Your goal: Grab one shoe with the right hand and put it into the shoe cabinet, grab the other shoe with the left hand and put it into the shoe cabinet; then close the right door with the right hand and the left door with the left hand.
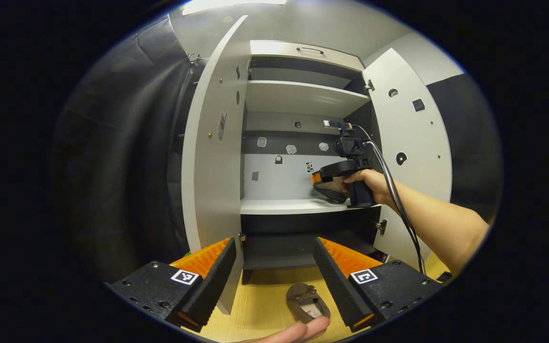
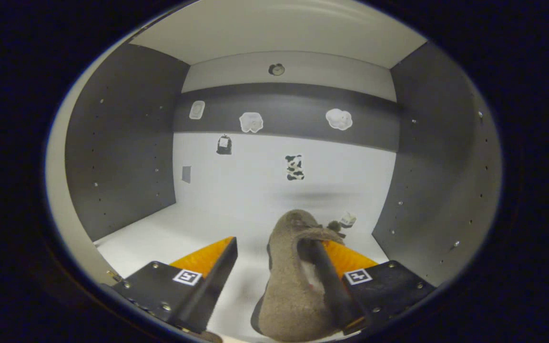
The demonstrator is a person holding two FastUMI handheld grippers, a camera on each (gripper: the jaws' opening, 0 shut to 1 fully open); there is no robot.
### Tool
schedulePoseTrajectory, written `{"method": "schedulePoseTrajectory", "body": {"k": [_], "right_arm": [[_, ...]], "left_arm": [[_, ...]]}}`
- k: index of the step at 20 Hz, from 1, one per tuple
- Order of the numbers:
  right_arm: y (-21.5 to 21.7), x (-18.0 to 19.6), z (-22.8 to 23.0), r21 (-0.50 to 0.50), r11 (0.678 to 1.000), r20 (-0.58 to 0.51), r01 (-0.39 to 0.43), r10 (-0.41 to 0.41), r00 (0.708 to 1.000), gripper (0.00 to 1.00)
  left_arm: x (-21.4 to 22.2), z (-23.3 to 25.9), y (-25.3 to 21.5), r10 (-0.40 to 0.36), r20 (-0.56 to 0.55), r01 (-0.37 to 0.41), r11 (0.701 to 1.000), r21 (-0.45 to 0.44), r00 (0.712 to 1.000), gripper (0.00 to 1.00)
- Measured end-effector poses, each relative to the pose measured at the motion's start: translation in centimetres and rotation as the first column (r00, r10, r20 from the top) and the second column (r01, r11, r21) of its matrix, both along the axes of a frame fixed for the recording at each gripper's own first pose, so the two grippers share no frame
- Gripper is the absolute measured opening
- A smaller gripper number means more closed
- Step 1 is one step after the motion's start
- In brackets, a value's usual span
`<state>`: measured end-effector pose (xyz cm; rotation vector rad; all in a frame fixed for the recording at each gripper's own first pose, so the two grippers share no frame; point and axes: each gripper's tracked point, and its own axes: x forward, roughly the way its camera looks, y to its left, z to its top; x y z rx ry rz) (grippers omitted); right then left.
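Brown shoe (image 2: pixel 289 281), brown shoe on floor (image 1: pixel 307 301), white/grey cabinet (image 1: pixel 303 97), yellow wood floor (image 1: pixel 265 295).

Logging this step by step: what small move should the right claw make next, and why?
Probably draw the right claw back out of the shoe cabinet. Its fingers stand apart, one inside the brown shoe, which lies on the white shelf, so the shoe seems placed; the other shoe waits on the floor.

Bright light from a ceiling lamp (image 1: pixel 234 5) overhead; the cabinet (image 1: pixel 303 97) shelves glare pale. Fisheye bending curves every edge. The near shoe (image 2: pixel 289 286) looks slightly soft.
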<state>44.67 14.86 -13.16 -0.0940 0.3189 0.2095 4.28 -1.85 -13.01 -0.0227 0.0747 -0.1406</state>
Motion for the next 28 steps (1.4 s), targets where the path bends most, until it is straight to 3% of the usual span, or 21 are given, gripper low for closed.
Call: {"method": "schedulePoseTrajectory", "body": {"k": [3,5,10,14,20,25,28], "right_arm": [[0.9,-0.9,0.8,0.083,0.996,-0.022,-0.015,0.017,1.0,0.99],[0.1,-1.7,1.5,0.069,0.997,-0.02,0.02,-0.019,1.0,0.97],[0.7,-6.8,3.8,0.124,0.992,-0.006,-0.005,0.006,1.0,0.99],[0.2,-13.4,7.0,0.13,0.991,0.068,-0.037,0.028,0.997,0.98],[-1.5,-26.1,10.8,0.154,0.987,0.187,-0.049,0.02,0.982,0.99],[-6.0,-35.2,11.0,0.203,0.979,0.252,0.011,-0.063,0.966,0.97],[-7.9,-38.9,9.5,0.197,0.98,0.268,0.015,-0.069,0.961,0.98]], "left_arm": [[-1.3,-0.3,-0.2,0.0,-0.007,-0.001,1.0,-0.003,1.0,1.0],[-2.0,-0.5,-0.1,0.01,-0.009,-0.01,1.0,-0.001,1.0,1.0],[-4.0,-1.2,0.5,0.022,-0.038,-0.023,1.0,-0.016,0.999,0.99],[-4.8,-2.4,0.5,0.016,-0.059,-0.016,1.0,-0.001,0.998,0.99],[-4.5,-5.9,-1.2,-0.043,-0.15,0.034,0.997,-0.064,0.988,1.0],[-3.1,-9.6,-2.7,-0.074,-0.234,0.053,0.994,-0.095,0.969,1.0],[-2.0,-12.9,-3.8,-0.091,-0.303,0.062,0.993,-0.105,0.949,1.0]]}}
